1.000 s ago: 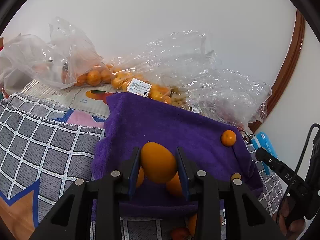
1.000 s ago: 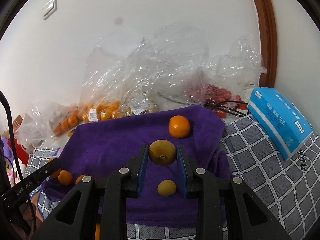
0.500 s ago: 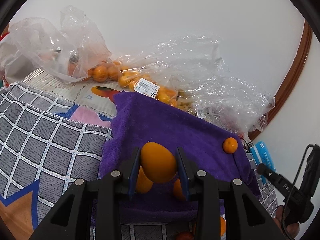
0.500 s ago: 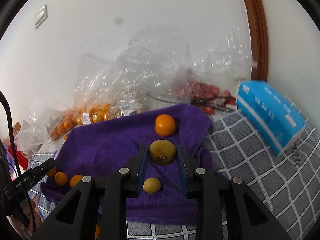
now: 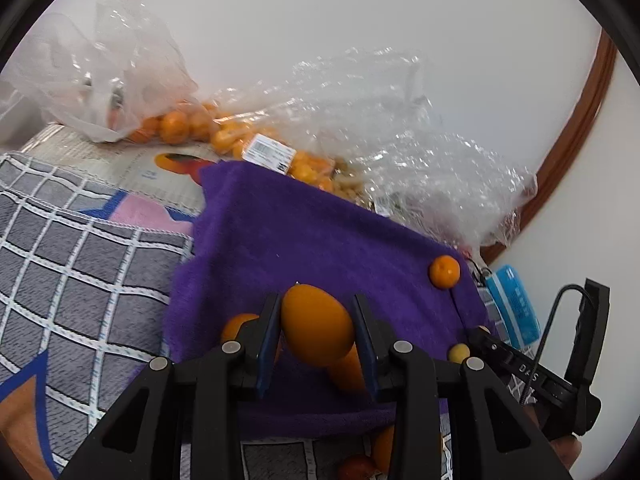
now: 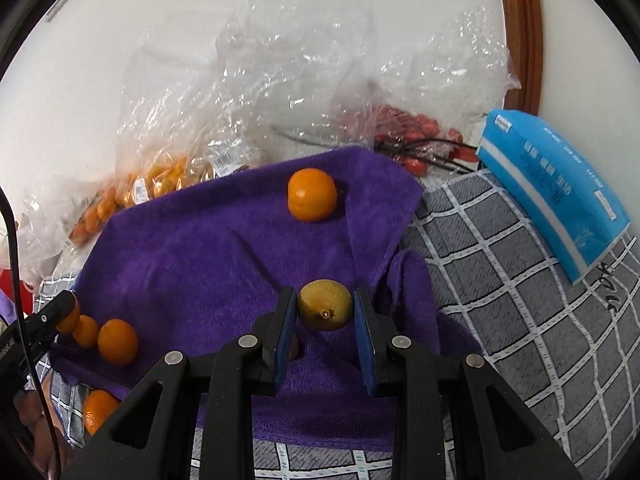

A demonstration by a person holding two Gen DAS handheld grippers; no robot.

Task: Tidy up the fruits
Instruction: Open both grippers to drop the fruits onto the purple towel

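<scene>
A purple towel point(image 5: 312, 236) point(image 6: 208, 264) lies spread on a checked cloth. My left gripper point(image 5: 317, 330) is shut on an oval orange fruit point(image 5: 316, 326) above the towel's near part, with two more orange fruits point(image 5: 236, 326) half hidden under the fingers. My right gripper point(image 6: 325, 312) is shut on a yellow-green round fruit point(image 6: 326, 306) just over the towel. A tangerine point(image 6: 312, 195) point(image 5: 444, 272) rests at the towel's far corner. Three small orange fruits point(image 6: 118, 342) sit at the towel's left edge in the right wrist view, by the other gripper's tip point(image 6: 60, 312).
Clear plastic bags point(image 5: 380, 128) holding small oranges point(image 5: 176, 126) and red fruits point(image 6: 404, 124) are heaped along the white wall. A blue tissue pack point(image 6: 556, 188) lies on the grey checked cloth point(image 6: 512, 304) at the right. One more orange point(image 6: 98, 408) sits off the towel's front left corner.
My right gripper has sunk towards the towel with the yellow-green fruit; the small fruit once visible below it is now mostly behind the left finger. The left view has shifted only slightly.
</scene>
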